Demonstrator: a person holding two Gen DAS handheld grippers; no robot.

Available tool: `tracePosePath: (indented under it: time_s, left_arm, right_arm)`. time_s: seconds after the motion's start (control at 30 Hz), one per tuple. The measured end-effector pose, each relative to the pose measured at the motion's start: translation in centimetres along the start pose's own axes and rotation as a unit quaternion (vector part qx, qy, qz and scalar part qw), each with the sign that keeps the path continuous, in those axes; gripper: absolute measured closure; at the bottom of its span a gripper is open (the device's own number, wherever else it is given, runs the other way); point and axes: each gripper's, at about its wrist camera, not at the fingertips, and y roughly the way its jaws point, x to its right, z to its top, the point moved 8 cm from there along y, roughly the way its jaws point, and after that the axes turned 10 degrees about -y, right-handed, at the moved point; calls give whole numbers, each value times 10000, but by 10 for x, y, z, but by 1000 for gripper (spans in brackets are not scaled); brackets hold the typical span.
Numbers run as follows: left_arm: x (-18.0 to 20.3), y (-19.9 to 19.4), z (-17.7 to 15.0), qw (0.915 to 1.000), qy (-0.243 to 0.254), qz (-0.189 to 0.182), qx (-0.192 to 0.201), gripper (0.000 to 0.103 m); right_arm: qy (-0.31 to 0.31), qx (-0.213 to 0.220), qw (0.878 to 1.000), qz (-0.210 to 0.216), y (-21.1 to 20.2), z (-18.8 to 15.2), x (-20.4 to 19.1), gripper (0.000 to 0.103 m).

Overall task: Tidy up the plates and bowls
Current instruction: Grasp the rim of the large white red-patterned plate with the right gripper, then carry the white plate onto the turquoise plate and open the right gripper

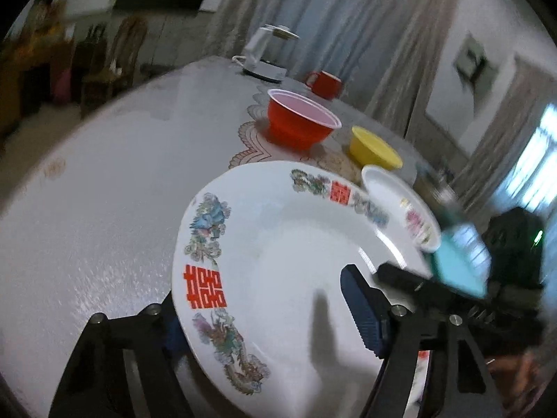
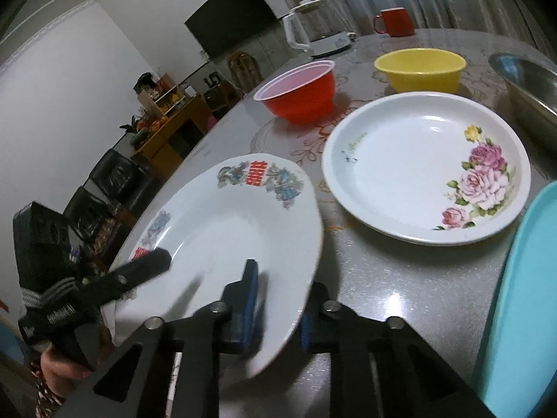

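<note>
dragon plate point(image 2: 222, 230) rim clamped in right tool point(image 2: 278, 317)

Light: dim indoor room, bluish cast; daylight glows through a window point(image 1: 536, 160) at the left view's right edge.
Glare: small highlights on the glossy desk point(image 2: 393, 292).
Shadows: soft dark streak across the patterned plate point(image 1: 296, 261).
Blur: left view smeared, curtains point(image 1: 348, 17) streaked; right view sharper.
Distortion: fisheye bending, black corners.
</note>
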Motion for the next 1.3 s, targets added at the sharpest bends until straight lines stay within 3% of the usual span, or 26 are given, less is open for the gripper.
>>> tracePosePath:
  time_s: [0.17, 0.57, 0.87, 1.3]
  left_arm:
    - [1, 2, -6, 9985, 475, 225, 130, 28]
    - [16, -6, -26, 9947, 929, 292, 323, 33]
    - [33, -12, -41, 9946, 982, 56, 334, 32]
    - [95, -36, -57, 9888, 1372, -307, 510, 32]
  right_arm:
    - [-29, 4, 10000, -25, 1, -1, 0, 85]
    - [-484, 58, 9988, -2, -11, -15, -18, 81]
    - [-677, 200, 9973, -190, -34, -26, -20, 81]
    - [-675, 579, 9949, -468, -100, -39, -13, 81]
